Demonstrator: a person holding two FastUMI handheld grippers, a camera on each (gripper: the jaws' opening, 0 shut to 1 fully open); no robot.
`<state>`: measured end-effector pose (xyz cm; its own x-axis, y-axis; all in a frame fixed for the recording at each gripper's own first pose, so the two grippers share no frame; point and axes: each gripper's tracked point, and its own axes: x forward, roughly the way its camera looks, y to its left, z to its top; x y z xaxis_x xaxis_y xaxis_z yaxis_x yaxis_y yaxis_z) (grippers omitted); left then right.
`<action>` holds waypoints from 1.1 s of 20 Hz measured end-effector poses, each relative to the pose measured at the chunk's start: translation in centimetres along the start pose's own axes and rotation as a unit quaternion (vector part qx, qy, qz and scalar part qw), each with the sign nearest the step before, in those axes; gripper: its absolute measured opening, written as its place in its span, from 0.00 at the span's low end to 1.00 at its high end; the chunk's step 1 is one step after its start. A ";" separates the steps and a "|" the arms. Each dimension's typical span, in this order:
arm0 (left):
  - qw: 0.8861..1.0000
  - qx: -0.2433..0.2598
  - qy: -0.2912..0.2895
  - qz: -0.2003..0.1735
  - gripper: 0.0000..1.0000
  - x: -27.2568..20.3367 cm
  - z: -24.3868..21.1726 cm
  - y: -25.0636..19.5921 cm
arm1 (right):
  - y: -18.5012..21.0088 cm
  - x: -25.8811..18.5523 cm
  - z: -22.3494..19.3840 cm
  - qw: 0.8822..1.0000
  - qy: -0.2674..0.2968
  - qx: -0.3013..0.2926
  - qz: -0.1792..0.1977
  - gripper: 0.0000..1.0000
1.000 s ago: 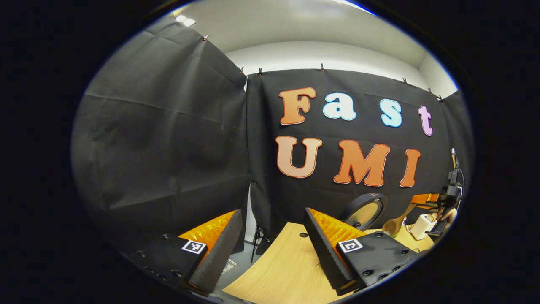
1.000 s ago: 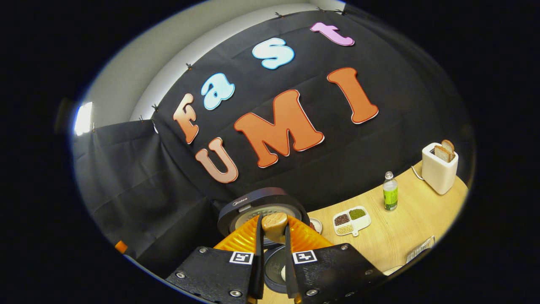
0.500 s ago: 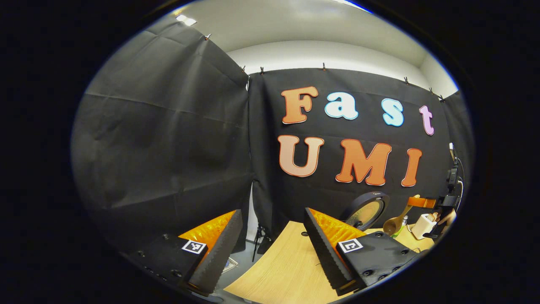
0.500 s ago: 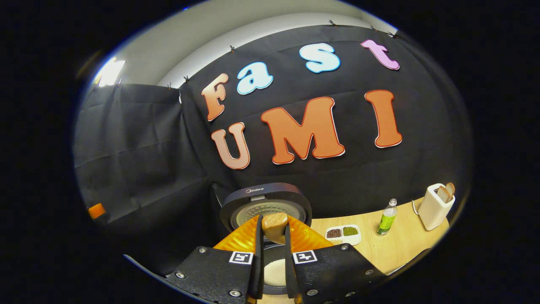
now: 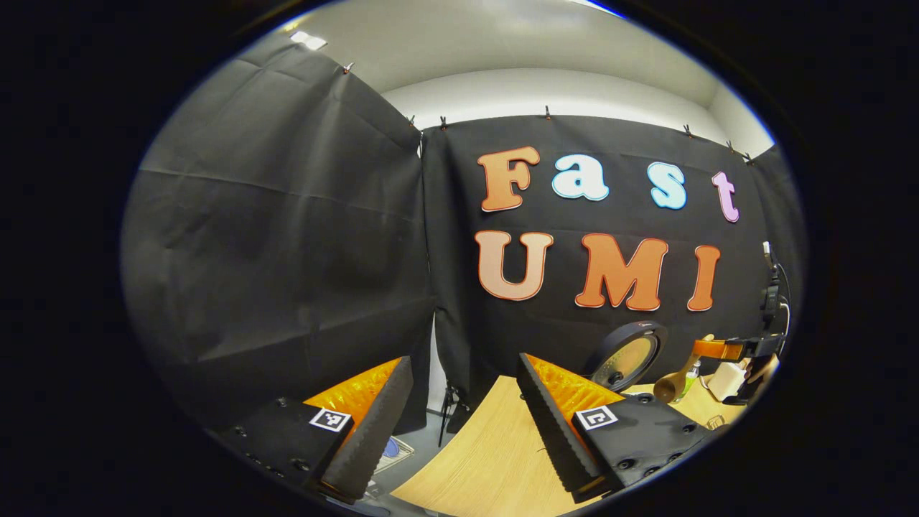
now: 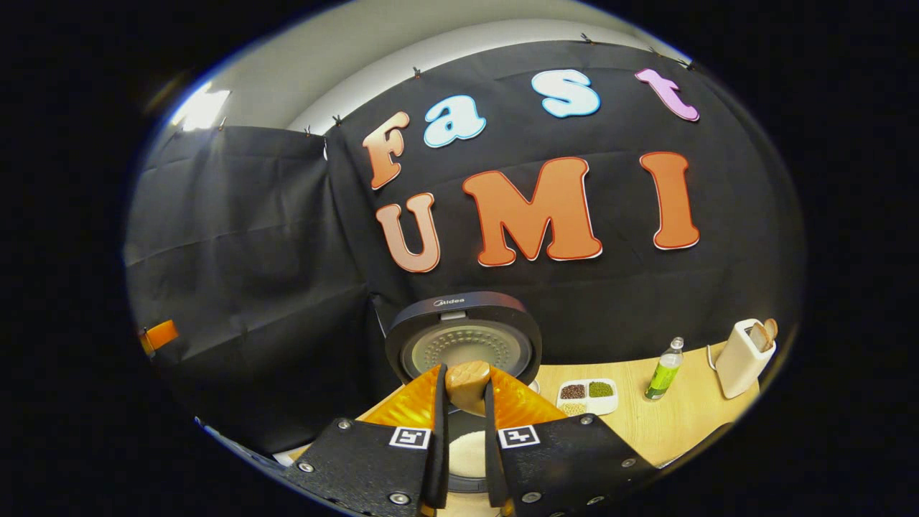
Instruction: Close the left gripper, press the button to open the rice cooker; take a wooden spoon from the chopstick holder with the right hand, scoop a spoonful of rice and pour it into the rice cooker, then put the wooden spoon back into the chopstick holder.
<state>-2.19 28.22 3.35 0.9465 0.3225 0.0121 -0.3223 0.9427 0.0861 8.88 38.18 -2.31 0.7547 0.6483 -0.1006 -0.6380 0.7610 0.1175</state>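
Rice cooker, lid raised, stands at the desk's far side; the wooden spoon is gripped above its pot by the right hand-held gripper for pouring, while the left hand-held gripper is held wide, aside.

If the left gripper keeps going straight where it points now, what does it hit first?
Probably nothing nearby: the open left gripper aims past the wooden table's edge at the black booth wall. The rice cooker sits off to its right; depth is unclear.
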 end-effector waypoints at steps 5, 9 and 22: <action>1.000 -0.002 0.001 -0.008 0.94 0.1 0.0 -0.8 | -3.7 -3.4 0.9 0.999 -0.017 0.020 -0.034 0.20; 1.000 -0.002 -0.001 -0.026 0.94 0.4 0.1 -2.4 | -8.5 -7.4 0.8 0.996 -0.023 0.029 -0.082 0.20; 0.996 0.005 0.014 -0.085 0.94 1.7 -0.8 -8.8 | -22.9 -16.5 -8.4 0.968 0.026 0.085 -0.233 0.20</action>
<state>2.27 20.55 1.83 0.9864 0.1613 -0.0310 -0.1577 0.9829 0.0953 9.80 10.28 -11.60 0.9427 0.2402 -0.2315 -0.1930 0.9588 0.2086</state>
